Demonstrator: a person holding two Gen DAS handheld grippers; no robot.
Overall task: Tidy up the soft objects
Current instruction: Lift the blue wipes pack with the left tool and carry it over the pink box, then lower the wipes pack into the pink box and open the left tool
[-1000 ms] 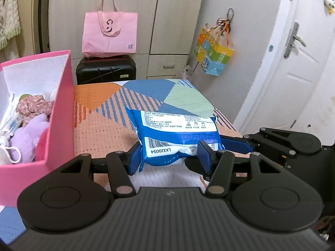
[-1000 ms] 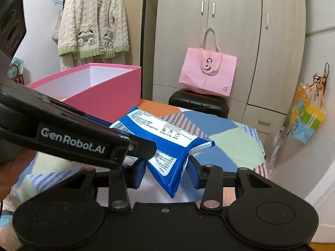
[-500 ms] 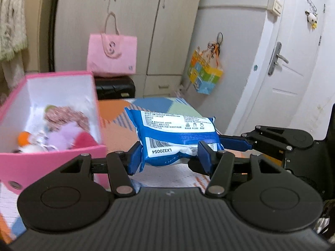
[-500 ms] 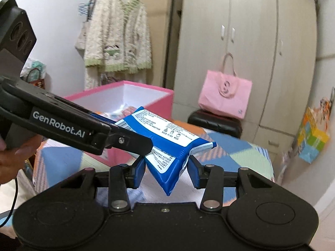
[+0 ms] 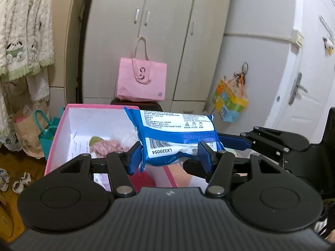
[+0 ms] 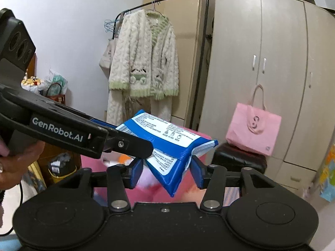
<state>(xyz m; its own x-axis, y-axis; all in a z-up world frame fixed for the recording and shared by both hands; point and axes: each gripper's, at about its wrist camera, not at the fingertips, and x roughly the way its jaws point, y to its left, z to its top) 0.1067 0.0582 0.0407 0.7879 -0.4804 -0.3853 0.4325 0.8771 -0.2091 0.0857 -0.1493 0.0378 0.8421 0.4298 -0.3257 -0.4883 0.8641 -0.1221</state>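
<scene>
Fingers of left gripper (image 5: 169, 156) clamp the wipes pack (image 5: 178, 133) above the pink box (image 5: 62, 129); right gripper (image 6: 166, 172) fingers are opening, the pack's corner between them.

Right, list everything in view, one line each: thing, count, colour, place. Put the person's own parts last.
wipes pack: 1, blue and white, held up over the box
box: 1, pink outside, white inside, open, below the pack, soft things in it
tote bag: 1, pink, on the case by the wardrobe
case: 1, black, under the tote bag
wardrobe: 1, beige, at the back
robe: 1, cream and green, on the clothes rail
gift bag: 1, multicoloured, hung on the wall
door: 1, white, right side
left hand-held gripper: 1, black with blue pads, shut on the pack
right hand-held gripper: 1, black with blue pads, jaws opening, pack's corner between them
hand: 1, holds the left hand-held gripper
</scene>
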